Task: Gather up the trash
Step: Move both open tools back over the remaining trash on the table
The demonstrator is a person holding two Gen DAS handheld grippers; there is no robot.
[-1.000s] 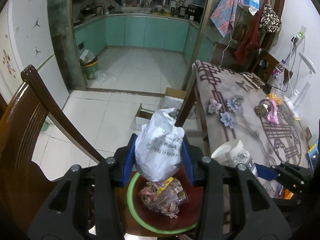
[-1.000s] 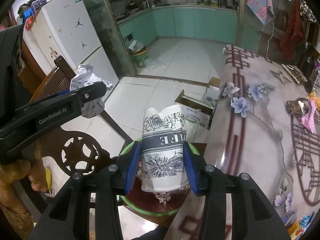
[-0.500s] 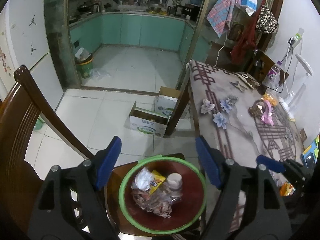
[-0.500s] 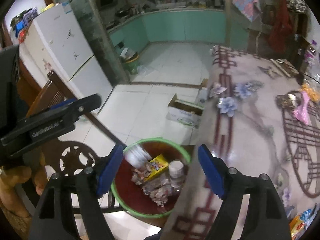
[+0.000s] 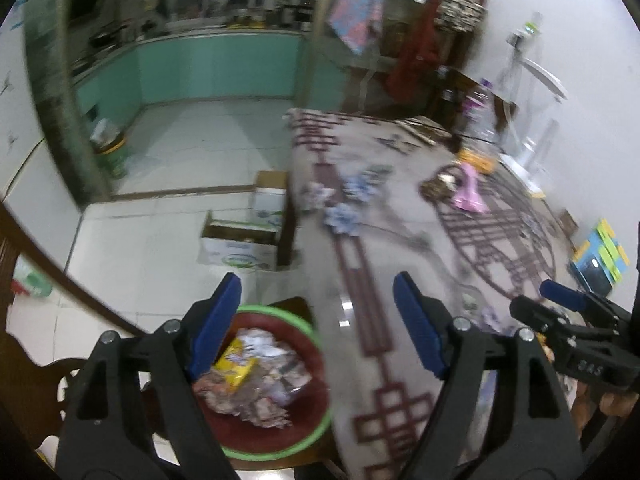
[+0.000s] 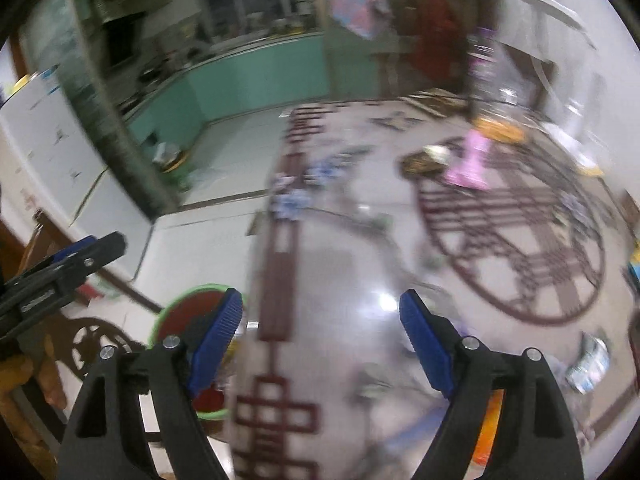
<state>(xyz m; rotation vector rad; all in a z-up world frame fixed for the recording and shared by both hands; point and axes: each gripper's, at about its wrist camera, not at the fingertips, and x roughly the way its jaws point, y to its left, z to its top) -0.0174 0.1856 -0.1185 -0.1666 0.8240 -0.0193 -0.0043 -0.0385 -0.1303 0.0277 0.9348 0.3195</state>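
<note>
Left tongs [image 5: 316, 324] and right tongs [image 6: 321, 332] opening, nothing between.

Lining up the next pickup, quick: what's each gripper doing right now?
Left gripper: jaws opening, nothing between them, above the bin and table edge.
Right gripper: jaws opening, nothing between them, over the table.

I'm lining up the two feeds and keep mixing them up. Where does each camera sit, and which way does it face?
Left wrist: on the left gripper, looking down over the green-rimmed bin and the table edge; own opening jaws, right gripper at right.
Right wrist: on the right gripper, over the table; own opening jaws, left gripper at left.
Shared: bin, table, pink item.
</note>
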